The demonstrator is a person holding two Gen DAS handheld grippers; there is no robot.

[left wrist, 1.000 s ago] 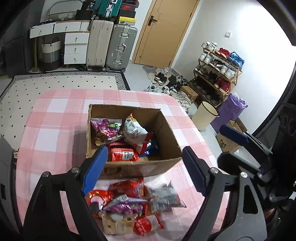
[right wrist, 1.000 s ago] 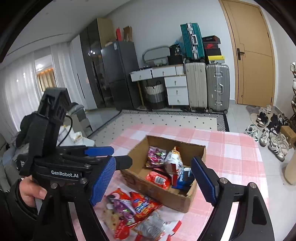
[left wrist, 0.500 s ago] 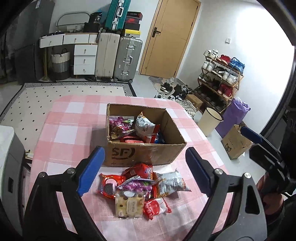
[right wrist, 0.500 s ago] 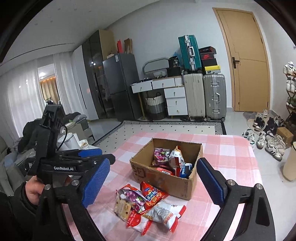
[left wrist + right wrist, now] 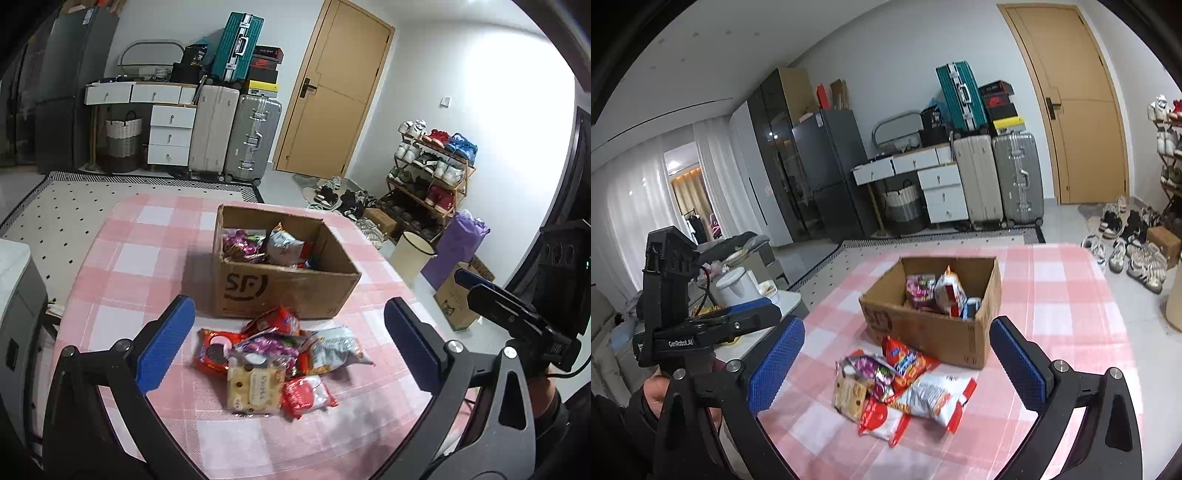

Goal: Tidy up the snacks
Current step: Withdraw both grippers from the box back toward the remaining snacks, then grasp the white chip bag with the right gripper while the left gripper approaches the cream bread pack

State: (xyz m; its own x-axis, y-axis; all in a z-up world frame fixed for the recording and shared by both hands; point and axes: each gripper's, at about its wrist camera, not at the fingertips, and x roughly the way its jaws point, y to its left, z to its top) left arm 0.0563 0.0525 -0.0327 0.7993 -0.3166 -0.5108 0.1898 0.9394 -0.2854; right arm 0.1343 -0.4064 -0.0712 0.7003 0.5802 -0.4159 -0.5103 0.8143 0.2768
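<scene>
While both my left gripper (image 5: 288, 338) and right gripper (image 5: 897, 360) are opening, empty: snack packets (image 5: 275, 356), light, crinkly, slippery; pinch at sealed edges.

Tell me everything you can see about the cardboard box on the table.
The cardboard box is plain brown corrugated card, open at the top with no flaps showing, and has a dark SF logo printed on its near side. It sits upright on the pink checked tablecloth. Inside are several snack packets, purple, white and red among them. A loose pile of snacks lies just in front of it; the red packet at the pile's top seems to reach its near wall. Nothing grips it.
</scene>
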